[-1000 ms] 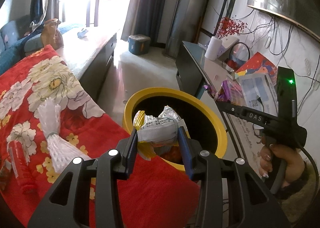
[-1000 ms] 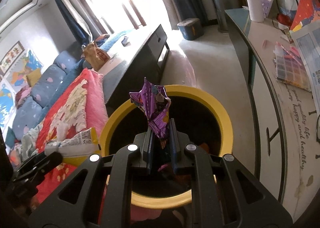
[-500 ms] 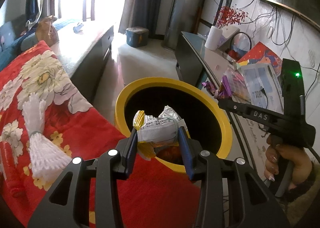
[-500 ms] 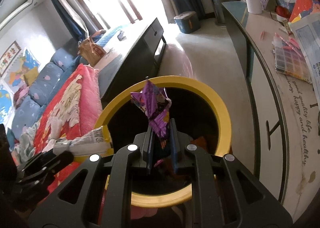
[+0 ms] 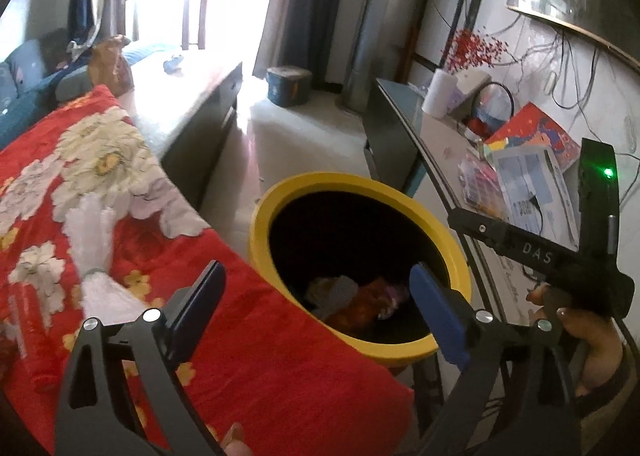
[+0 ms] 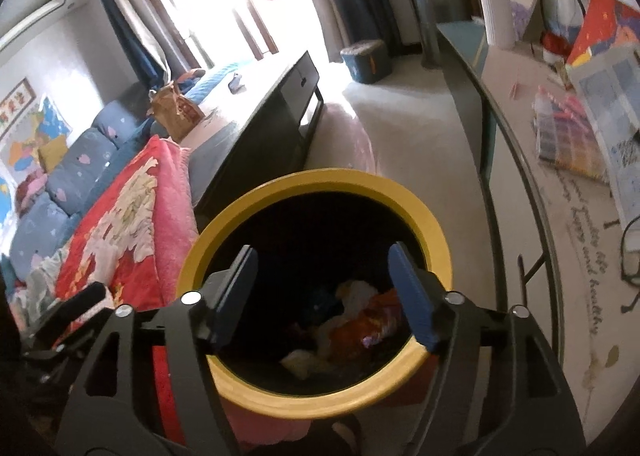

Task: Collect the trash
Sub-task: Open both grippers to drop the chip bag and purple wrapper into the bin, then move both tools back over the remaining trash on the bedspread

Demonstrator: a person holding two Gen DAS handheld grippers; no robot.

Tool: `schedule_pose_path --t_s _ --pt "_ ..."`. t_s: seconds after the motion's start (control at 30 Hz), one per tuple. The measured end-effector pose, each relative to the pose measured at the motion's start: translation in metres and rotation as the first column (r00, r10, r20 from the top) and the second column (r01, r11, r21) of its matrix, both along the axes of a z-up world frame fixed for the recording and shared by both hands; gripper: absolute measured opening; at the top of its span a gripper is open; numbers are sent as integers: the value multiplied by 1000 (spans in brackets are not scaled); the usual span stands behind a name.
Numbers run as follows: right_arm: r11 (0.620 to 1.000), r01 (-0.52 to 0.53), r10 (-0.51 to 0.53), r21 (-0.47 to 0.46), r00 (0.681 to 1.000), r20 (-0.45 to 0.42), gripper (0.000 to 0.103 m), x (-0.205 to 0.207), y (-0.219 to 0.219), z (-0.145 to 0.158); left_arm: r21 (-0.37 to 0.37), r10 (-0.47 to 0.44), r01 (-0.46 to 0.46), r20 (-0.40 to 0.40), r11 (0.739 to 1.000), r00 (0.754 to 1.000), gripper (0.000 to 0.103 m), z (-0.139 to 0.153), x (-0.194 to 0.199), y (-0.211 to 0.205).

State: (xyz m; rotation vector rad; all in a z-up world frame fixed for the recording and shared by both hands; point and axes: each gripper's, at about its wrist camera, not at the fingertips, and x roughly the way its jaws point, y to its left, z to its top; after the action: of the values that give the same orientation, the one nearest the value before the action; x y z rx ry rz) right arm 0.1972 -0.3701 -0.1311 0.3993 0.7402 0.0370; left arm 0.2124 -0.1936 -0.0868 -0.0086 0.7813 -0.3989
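Observation:
A yellow-rimmed trash bin (image 5: 320,180) with a dark inside stands on the floor between the bed and the desk; it also shows in the right wrist view (image 6: 304,181). Crumpled wrappers (image 5: 356,298) lie at its bottom, also seen in the right wrist view (image 6: 360,320). My left gripper (image 5: 316,288) is open and empty at the bin's near rim. My right gripper (image 6: 324,272) is open and empty directly over the bin's mouth. A white foam net sleeve (image 5: 94,252) lies on the red blanket left of the left gripper.
A red flowered blanket (image 5: 240,356) covers the bed at left. A red packet (image 5: 28,320) lies near its left edge. A desk (image 6: 560,215) with papers, books and a paper roll runs along the right. A dark low cabinet (image 6: 280,103) stands beyond the bin.
Both grippers have opened. The white and yellow wrapper left the left gripper and the purple wrapper left the right; both now lie among the trash in the bin.

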Motion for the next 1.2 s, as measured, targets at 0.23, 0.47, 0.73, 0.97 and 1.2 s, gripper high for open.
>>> schedule_pose_path --t_s 0.23,0.47,0.73,0.97,1.2 --pt "997 -27 31 -69 998 59 71 -6 17 17 -10 62 -61 61 998 996 94 16 -15 19" --pt "995 -60 68 -81 993 97 74 -12 32 28 -17 106 -105 102 994 989 94 27 -27 40" --pt "988 -118 130 -99 983 126 74 -17 55 38 -27 168 -166 113 986 979 94 33 -34 67" --pt "977 -174 191 -121 971 145 74 -22 77 46 -33 217 -215 135 976 967 94 39 -41 88" --pt "961 -236 258 -146 954 154 74 -27 102 51 -42 269 -266 151 963 951 94 44 -47 110"
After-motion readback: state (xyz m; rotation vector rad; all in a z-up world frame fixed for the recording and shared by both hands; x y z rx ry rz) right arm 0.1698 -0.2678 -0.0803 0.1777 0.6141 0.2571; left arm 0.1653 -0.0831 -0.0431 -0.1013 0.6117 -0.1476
